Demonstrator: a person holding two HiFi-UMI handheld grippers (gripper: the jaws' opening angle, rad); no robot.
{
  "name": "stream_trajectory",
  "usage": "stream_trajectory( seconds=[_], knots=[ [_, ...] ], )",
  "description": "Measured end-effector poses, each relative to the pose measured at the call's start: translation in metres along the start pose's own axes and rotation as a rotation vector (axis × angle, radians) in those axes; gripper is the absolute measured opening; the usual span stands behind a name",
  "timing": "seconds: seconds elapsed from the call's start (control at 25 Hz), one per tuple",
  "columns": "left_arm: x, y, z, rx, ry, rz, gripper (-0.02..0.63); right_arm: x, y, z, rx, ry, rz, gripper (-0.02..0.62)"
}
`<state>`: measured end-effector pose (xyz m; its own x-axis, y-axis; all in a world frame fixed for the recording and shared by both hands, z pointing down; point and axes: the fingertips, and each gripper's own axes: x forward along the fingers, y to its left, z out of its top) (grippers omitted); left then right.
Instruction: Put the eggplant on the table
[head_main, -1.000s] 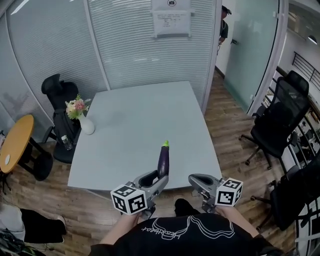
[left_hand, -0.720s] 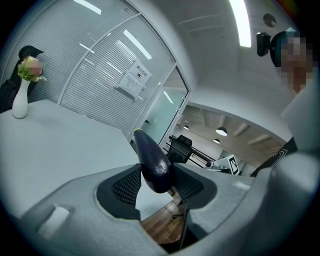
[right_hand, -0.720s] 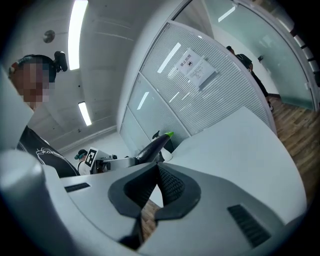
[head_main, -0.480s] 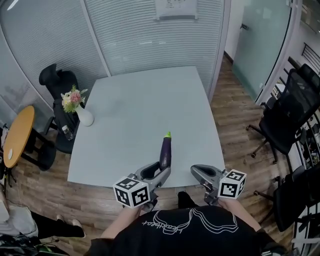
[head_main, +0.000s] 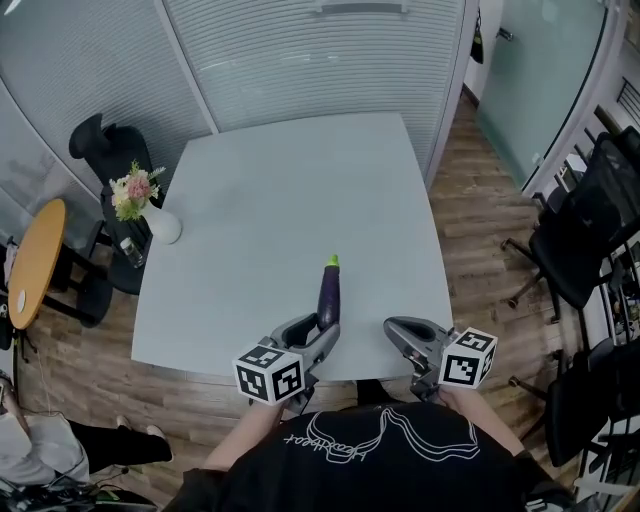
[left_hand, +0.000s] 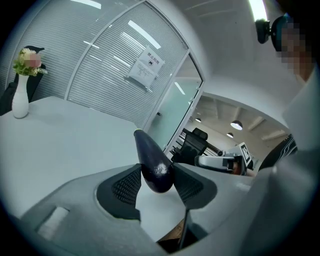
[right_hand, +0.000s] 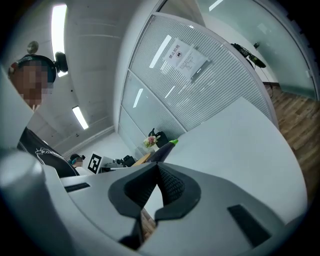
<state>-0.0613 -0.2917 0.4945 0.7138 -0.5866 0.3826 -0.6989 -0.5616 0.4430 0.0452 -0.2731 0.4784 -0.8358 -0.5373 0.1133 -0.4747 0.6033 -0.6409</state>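
I am gripping the eggplant (head_main: 328, 295) in my left claw (head_main: 320, 336) - the jaws are standing wide, both ribbed pads pressing on its fat end (left_hand: 152, 162). My right claw (head_main: 396, 336) is sitting at 3 o'clock from it, jaws pinched together at the tips with nothing between them (right_hand: 156, 181). The eggplant is dark purple and glossy, tapering to a green cap that is pointing toward 12 o'clock. It is hanging over the table (head_main: 280, 190) near its 6 o'clock edge - whether it is touching the top, I cannot tell. A vase (head_main: 162, 227) is standing at 10 o'clock.
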Motion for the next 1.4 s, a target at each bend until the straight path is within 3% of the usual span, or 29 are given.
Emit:
stream_trajectory(
  seconds=[0.48,0.88,1.4],
  knots=[
    [0.049,0.048,-0.01,-0.036,0.078,0.037,0.206,0.016,-0.047,0.013,0.044,0.014,-0.03,0.009],
    [0.077,0.088,-0.025,-0.114,0.122,0.071,0.206,0.026,-0.078,0.021,0.062,0.034,-0.058,0.009],
    [0.106,0.128,-0.057,-0.071,0.219,0.13,0.206,0.032,-0.098,0.021,0.083,0.055,-0.076,0.009]
  ],
)
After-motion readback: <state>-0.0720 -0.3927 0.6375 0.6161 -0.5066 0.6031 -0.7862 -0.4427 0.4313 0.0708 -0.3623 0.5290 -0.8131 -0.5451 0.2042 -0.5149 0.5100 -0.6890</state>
